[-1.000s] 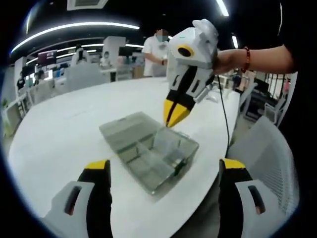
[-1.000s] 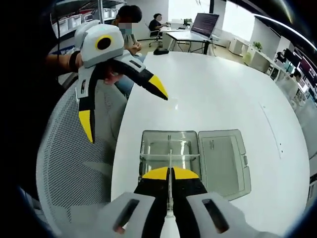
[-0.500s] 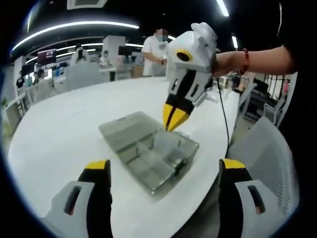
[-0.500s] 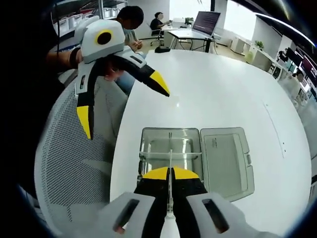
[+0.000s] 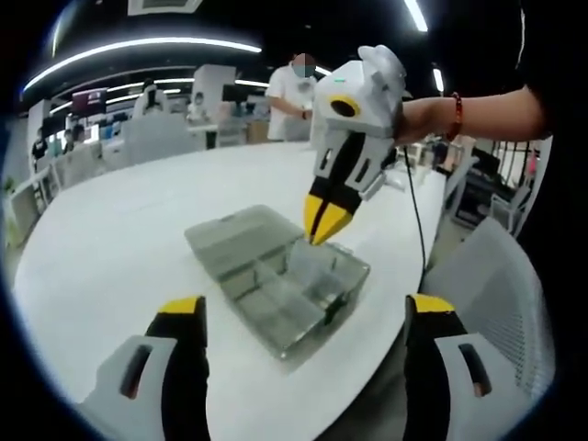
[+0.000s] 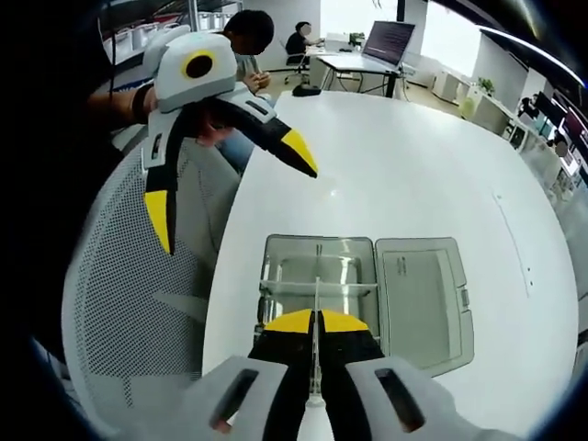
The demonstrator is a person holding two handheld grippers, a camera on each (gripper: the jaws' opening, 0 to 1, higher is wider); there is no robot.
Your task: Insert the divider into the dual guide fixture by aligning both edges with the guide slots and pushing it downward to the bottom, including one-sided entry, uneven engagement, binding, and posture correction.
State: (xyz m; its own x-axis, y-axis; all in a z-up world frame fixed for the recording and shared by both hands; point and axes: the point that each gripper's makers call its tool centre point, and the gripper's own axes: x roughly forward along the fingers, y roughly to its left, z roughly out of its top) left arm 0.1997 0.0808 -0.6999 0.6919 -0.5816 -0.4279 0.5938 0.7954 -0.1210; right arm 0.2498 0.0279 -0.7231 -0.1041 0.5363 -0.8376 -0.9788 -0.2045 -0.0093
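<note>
Right claw is pinching a thin clear divider upright over the clear box, lid lying open beside it. Left claw is hanging wide open w/ nothing in it, near the white table edge; office desks are sitting behind.

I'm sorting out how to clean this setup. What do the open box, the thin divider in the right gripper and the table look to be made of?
The box looks like clear, glossy plastic: the table shows through its walls and lid. The divider looks like a thin clear plastic sheet, seen edge-on, so that is less sure. The table has a smooth white top with soft reflections, probably laminate. The right gripper is shut on the divider.
</note>
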